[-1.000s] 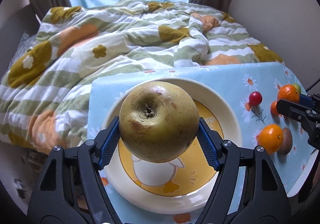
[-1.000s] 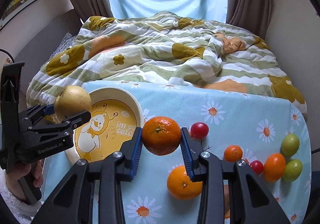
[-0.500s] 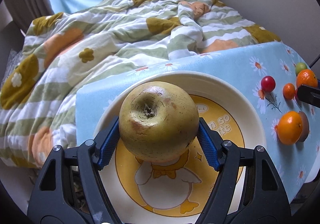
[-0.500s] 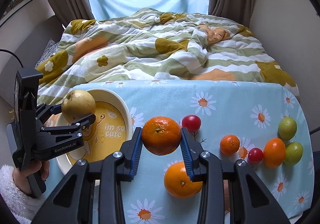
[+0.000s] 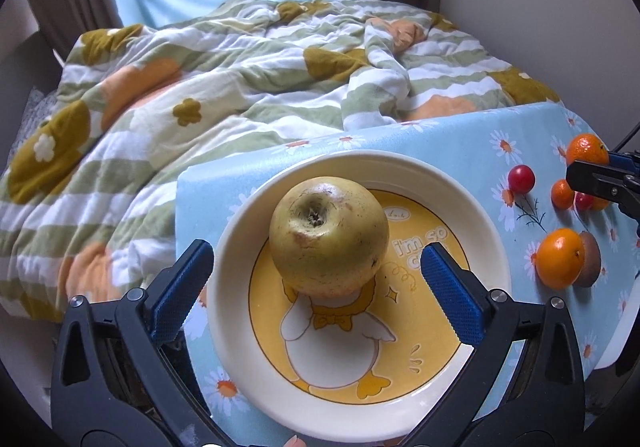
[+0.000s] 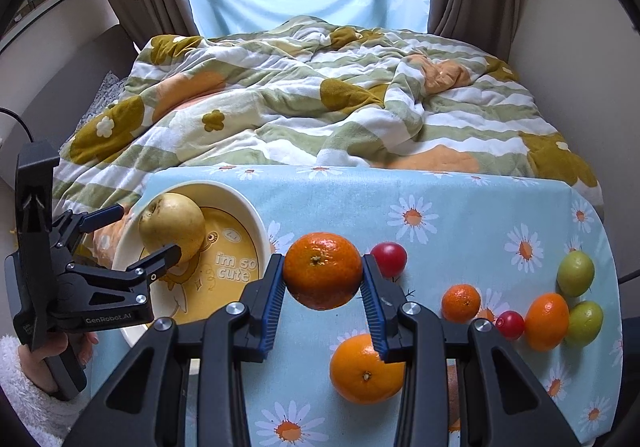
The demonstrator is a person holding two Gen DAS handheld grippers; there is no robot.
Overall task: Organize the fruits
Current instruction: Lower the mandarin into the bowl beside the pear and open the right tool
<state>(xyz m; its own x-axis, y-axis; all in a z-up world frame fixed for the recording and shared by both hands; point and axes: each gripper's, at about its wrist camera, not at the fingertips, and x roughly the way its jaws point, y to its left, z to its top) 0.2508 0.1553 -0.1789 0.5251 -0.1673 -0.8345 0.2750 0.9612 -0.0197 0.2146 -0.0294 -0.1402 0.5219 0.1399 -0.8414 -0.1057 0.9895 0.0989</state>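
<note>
Opening left gripper (image 5: pixel 316 271), earlier-clamped pear (image 5: pixel 328 233) now on plate (image 5: pixel 486 247)

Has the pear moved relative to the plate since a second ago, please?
Yes. The pear has come down from above the plate onto its yellow centre, and the left tongs are opening clear of it.
</note>
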